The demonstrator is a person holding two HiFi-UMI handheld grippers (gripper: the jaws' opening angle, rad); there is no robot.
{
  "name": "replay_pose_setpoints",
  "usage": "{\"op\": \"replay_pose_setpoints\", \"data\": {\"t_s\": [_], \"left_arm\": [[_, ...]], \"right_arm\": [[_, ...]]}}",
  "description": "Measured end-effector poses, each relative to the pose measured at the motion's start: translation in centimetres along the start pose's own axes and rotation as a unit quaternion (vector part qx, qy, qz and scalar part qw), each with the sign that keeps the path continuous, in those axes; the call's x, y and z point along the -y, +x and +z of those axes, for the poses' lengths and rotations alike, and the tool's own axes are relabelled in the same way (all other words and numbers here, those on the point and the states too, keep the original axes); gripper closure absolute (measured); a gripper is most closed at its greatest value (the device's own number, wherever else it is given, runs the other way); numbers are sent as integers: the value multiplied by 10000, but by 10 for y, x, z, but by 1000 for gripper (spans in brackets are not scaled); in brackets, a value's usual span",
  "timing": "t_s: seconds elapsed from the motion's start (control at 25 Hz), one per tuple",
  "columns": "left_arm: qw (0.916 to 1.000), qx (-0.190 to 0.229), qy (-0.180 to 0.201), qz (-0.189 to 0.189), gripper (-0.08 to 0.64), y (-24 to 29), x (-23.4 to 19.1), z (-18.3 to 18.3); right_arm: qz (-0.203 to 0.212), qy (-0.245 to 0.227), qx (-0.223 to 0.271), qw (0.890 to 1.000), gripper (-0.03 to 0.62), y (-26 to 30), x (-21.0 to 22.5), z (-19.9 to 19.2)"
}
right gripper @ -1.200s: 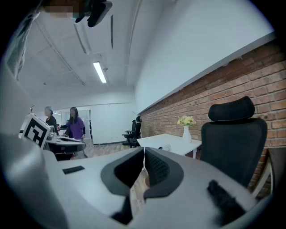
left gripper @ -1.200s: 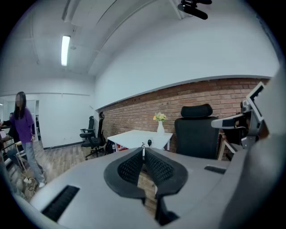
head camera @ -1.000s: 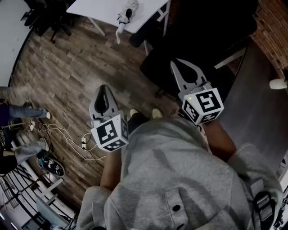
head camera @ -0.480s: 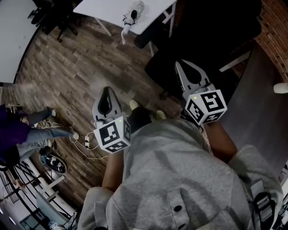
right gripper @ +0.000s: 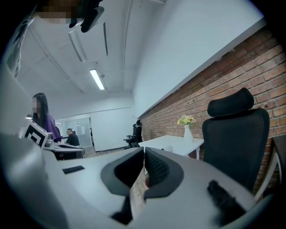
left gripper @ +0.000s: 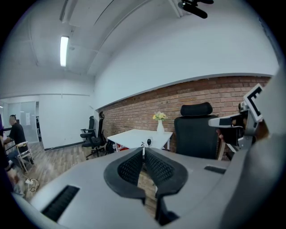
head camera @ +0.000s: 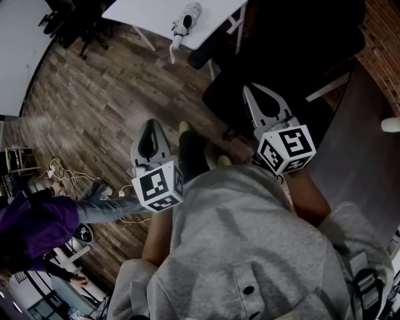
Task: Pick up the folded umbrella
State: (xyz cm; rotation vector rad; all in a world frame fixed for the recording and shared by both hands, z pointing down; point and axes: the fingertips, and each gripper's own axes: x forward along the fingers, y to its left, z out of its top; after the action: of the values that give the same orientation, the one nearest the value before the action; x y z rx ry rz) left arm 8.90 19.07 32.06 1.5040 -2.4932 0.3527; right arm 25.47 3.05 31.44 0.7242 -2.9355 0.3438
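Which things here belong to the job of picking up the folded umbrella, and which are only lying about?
For the job:
- folded umbrella, on the white table
- left tongs, shut, empty
- right tongs, shut, empty

Only about:
- black office chair
- vase of flowers
- floor cables
- passer-by in purple
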Motion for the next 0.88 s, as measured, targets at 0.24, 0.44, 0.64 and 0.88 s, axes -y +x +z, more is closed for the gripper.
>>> {"op": "replay_pose_setpoints", "data": {"t_s": [0.24, 0.44, 0.64, 0.88], "left_arm": [[10000, 2, 31, -88, 535, 22, -6, 7], [9998, -36, 10, -175, 535, 43, -15, 5], [9996, -116, -51, -255, 535, 64, -22, 5], [9994, -215, -72, -273, 535, 93, -39, 5]], "right_arm": [[-42, -6, -17, 10000, 568, 20, 4, 2], [-74, -119, -107, 9998, 568, 40, 3, 0], [-119, -153, -208, 9996, 568, 59, 8, 2], [-85, -163, -382, 9991, 568, 93, 7, -3]]}}
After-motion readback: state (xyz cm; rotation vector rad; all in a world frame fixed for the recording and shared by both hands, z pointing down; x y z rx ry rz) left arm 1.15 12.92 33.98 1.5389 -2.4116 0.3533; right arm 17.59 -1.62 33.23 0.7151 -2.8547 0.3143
